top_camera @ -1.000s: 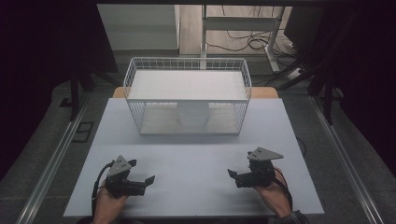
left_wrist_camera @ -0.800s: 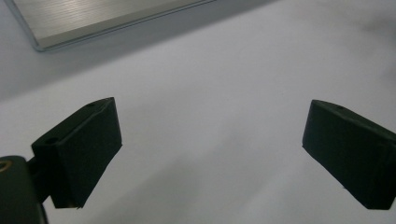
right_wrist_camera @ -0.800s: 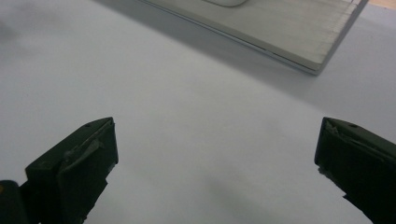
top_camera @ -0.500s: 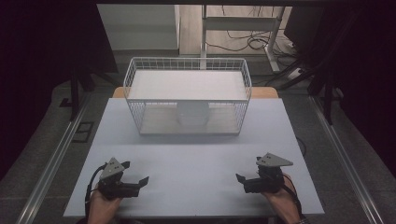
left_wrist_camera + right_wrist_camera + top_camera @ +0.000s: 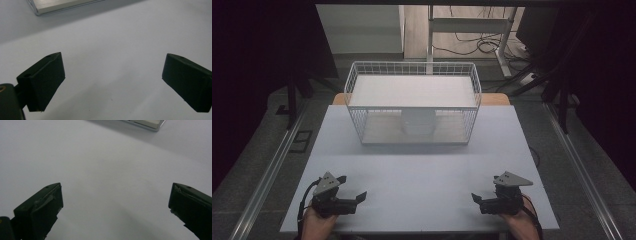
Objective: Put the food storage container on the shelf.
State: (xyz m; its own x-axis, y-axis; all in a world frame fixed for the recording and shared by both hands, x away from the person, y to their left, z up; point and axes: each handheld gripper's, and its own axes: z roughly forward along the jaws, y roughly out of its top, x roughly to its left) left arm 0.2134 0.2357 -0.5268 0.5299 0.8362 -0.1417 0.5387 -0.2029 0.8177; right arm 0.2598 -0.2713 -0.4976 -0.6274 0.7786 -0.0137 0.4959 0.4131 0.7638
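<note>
Resting low at the near edge of the white counter [image 5: 422, 175]: left gripper [image 5: 354, 194] and right gripper [image 5: 478, 199], jaws spread wide on nothing, pointed toward each other, well apart. Farther back, mid-counter, a white wire basket [image 5: 413, 85] holding a white cup-like container [image 5: 418, 122].

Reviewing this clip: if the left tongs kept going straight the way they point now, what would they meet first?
Judging by the high view, the left tongs point right, across the near table toward the right tongs. The way between looks free; the right tongs would likely come first, though height and exact line are unclear.
</note>
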